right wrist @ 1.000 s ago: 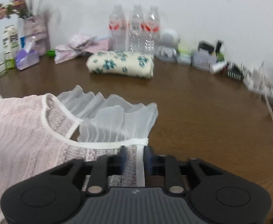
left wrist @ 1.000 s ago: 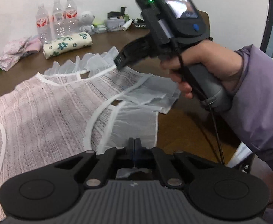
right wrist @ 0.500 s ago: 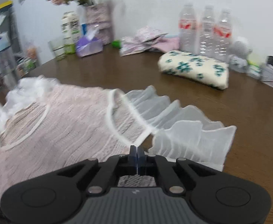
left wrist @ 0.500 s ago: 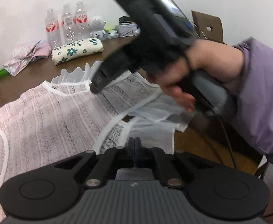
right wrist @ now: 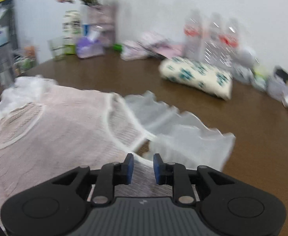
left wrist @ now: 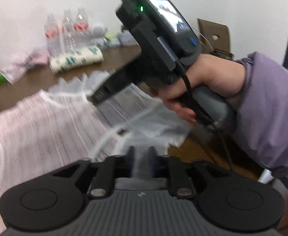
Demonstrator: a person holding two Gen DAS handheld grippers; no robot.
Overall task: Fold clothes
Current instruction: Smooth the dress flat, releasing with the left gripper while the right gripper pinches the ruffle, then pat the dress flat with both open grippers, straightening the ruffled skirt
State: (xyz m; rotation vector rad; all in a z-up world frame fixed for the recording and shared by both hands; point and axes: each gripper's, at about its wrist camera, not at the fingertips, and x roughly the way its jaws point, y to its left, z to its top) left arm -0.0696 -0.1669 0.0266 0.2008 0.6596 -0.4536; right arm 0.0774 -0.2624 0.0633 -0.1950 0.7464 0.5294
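We work on a pink knit top (right wrist: 61, 129) with sheer white ruffle sleeves (right wrist: 185, 137), spread flat on the brown wooden table (right wrist: 261, 137). As landmark we take the rolled floral cloth (right wrist: 197, 77) by the far wall: the top lies on the near side of it, well apart, with bare table between.

The right gripper (right wrist: 143, 166) is over the edge of the top nearest the ruffle sleeve. Its jaws are opening; white trim and knit lie beneath the gap, but the blue pads do not press on cloth. The left gripper (left wrist: 141, 158) is over the other ruffle sleeve (left wrist: 153, 122). Its jaws are also opening; blurred sheer cloth shows between them, unclamped.

Handling, by our judgement: the garment is light, soft and limp. It will sag and drag unless lifted at two points. The sheer ruffle looks thin and liable to snag or slip. We recommend taking hold at the white bound trim or the knit shoulder, not the ruffle alone.
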